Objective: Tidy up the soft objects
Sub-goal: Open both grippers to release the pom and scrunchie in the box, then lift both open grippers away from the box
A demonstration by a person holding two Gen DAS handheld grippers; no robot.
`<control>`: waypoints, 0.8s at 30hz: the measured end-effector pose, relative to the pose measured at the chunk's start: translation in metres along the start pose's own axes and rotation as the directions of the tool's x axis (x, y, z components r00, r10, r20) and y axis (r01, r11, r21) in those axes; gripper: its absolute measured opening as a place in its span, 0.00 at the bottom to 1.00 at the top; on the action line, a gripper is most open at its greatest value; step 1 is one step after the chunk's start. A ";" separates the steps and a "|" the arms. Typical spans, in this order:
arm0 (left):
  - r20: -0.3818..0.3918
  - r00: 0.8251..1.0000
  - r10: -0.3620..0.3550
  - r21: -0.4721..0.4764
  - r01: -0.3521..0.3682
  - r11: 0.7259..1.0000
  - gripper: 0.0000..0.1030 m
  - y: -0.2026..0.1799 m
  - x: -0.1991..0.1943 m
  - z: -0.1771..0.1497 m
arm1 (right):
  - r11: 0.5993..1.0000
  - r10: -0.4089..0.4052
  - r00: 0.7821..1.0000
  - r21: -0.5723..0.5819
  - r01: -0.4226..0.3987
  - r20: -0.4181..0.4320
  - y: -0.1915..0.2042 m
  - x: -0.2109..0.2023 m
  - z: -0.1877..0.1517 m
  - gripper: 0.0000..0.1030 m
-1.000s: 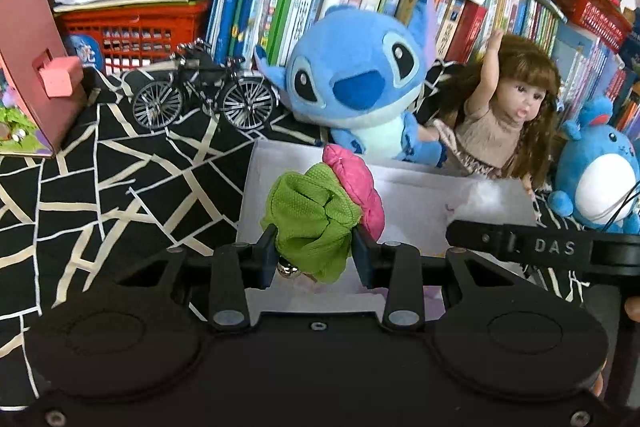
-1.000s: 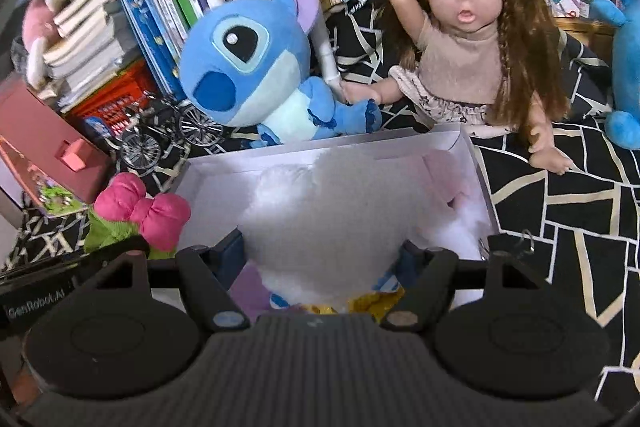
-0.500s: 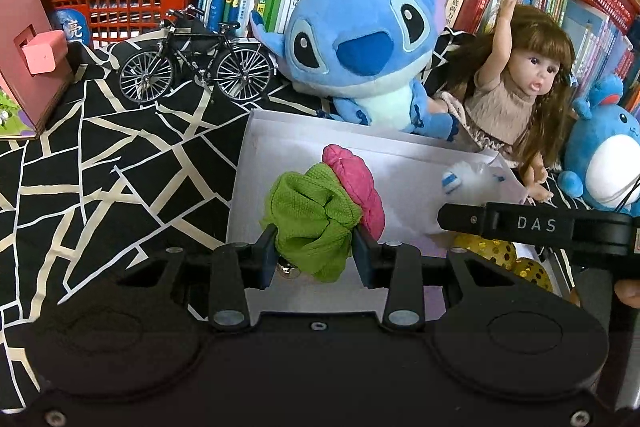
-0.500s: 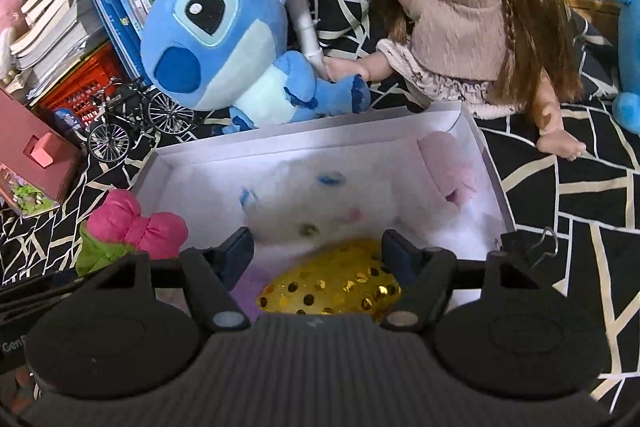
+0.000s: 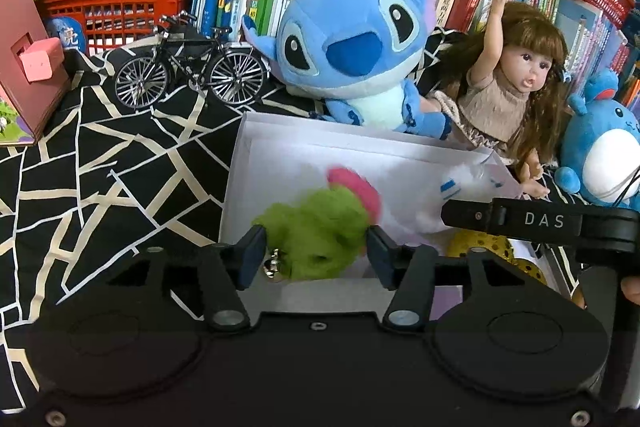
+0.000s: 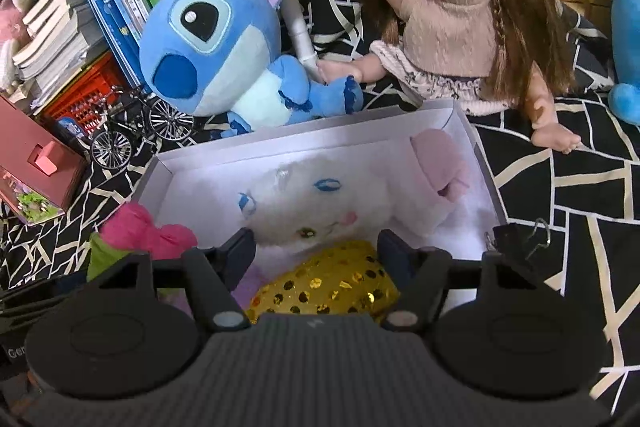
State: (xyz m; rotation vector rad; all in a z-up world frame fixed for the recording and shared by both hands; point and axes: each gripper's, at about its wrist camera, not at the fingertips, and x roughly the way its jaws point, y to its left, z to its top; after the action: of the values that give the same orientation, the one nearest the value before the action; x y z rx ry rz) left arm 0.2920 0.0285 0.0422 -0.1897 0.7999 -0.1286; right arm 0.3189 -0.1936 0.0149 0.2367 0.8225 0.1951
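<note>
Left gripper (image 5: pixel 316 254) jaws opening around blurred green-and-pink plush (image 5: pixel 320 231) at frame centre, over white box (image 5: pixel 256 135); light, squashy, likely best pinched mid-body; right gripper (image 6: pixel 316 249) apart, holding nothing.

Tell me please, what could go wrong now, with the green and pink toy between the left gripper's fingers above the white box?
1. The left gripper is opening, and the blurred green and pink toy sits near the white box left wall; it might fall outside.
2. Its small metal bell hangs beside one finger and could snag.
3. The right gripper hovers open over the white plush, close by; the two could bump.
</note>
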 end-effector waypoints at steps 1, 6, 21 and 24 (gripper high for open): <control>0.007 1.000 0.002 0.003 -0.002 1.000 0.60 -0.001 -0.002 0.000 | 1.000 0.000 1.000 -0.002 0.000 0.006 0.000 -0.002 0.000 0.74; 0.051 0.999 0.019 0.031 -0.020 0.999 0.73 -0.006 -0.017 0.000 | 1.000 0.001 0.999 -0.024 0.000 0.044 0.001 -0.016 -0.002 0.77; 0.121 0.993 0.003 0.071 -0.012 0.997 0.84 -0.015 -0.063 -0.017 | 0.995 0.046 0.985 -0.091 -0.031 0.167 0.006 -0.068 -0.022 0.93; 0.125 0.992 -0.009 0.072 0.000 0.997 0.85 -0.016 -0.073 -0.024 | 0.995 0.061 0.981 -0.094 -0.045 0.183 0.005 -0.078 -0.028 0.94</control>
State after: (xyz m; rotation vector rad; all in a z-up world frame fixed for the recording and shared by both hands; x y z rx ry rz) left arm 0.2242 0.0238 0.0802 -0.1301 0.6686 -0.1481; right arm 0.2461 -0.2058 0.0524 0.1897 0.6208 0.2555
